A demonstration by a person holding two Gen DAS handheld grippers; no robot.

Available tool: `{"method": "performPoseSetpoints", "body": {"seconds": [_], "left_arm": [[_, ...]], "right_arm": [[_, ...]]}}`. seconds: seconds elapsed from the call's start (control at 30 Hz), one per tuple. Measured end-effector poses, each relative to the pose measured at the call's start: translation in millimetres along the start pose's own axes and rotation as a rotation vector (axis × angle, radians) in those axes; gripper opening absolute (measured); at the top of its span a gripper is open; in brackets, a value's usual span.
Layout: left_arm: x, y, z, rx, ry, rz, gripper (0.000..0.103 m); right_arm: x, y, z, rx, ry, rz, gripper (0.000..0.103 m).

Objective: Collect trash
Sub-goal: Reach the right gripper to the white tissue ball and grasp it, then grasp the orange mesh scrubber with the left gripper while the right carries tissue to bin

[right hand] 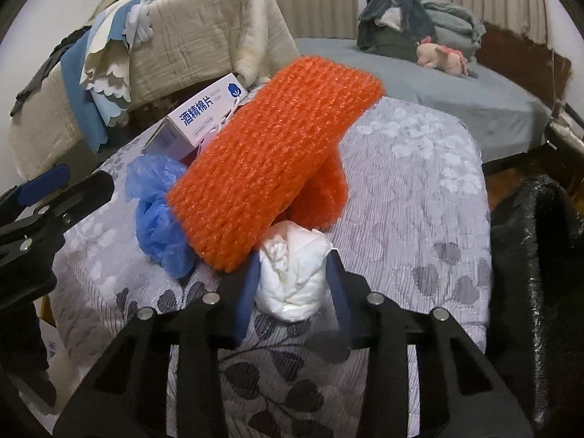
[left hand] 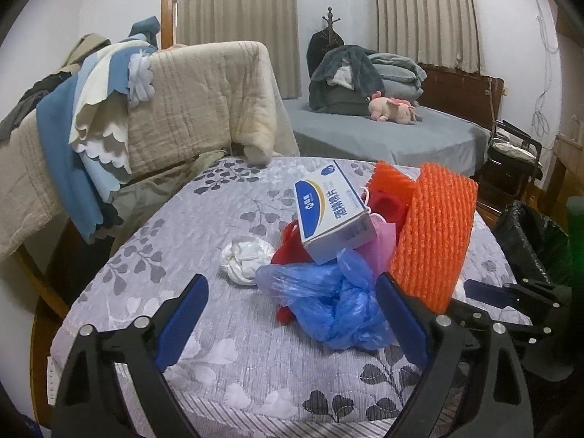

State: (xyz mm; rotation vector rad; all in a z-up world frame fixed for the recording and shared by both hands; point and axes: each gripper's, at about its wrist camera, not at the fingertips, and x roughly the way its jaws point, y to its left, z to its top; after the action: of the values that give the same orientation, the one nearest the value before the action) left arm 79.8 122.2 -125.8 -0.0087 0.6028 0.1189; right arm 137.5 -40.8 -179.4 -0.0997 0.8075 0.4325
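A pile of trash lies on the grey leaf-patterned table [left hand: 204,226]. It holds a crumpled blue plastic bag [left hand: 328,303], an orange foam net [left hand: 434,233], a white and blue box [left hand: 334,215], a red bag [left hand: 292,244], a pink bag [left hand: 383,241] and a white wad [left hand: 246,259]. My left gripper [left hand: 292,292] is open, and the blue bag lies between its fingers. My right gripper [right hand: 294,266] is shut on another white crumpled wad [right hand: 295,277], just below the orange net [right hand: 270,168]. The blue bag [right hand: 157,211] and box [right hand: 204,116] lie left of it.
A bin lined with a black bag [left hand: 536,241] stands right of the table, also in the right wrist view [right hand: 540,255]. A chair draped with blankets [left hand: 175,109] stands behind the table at left. A bed [left hand: 383,135] with clothes and a pink plush toy lies beyond.
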Motion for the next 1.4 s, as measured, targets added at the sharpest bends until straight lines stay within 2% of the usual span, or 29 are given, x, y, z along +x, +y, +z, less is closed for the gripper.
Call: {"method": "performPoseSetpoints", "body": {"seconds": [0.07,0.1,0.37,0.57,1.0,1.13,1.3,1.37,1.4], "left_arm": [[0,-3,0,0.002,0.001,-0.007,0.090],[0,-5,0,0.004,0.002,-0.010,0.089],[-3,-28,3,0.029,0.006,-0.077,0.083],[-1,-47,5,0.045,0.011,-0.127,0.077],[22,-101,29,0.089,-0.004,-0.244,0.075],[40,-121,33,0.110,0.009,-0.268,0.067],[65,-142,33,0.140,0.053,-0.285,0.063],[77,-148,30,0.149,0.086,-0.291,0.058],[80,-150,29,0.153,0.101,-0.294,0.052]], "right_arm": [[-4,-2,1,0.007,-0.003,0.010,0.025],[-5,-3,2,0.010,-0.004,0.016,0.015],[-23,-26,-2,0.040,-0.010,-0.023,0.013],[-47,-47,-1,0.064,-0.052,-0.056,0.012],[-80,-98,8,0.149,-0.113,-0.151,0.012],[-86,-114,12,0.167,-0.133,-0.169,0.012],[-85,-123,14,0.174,-0.135,-0.178,0.012],[-83,-126,13,0.175,-0.132,-0.177,0.012],[-83,-127,13,0.177,-0.131,-0.177,0.012]]}}
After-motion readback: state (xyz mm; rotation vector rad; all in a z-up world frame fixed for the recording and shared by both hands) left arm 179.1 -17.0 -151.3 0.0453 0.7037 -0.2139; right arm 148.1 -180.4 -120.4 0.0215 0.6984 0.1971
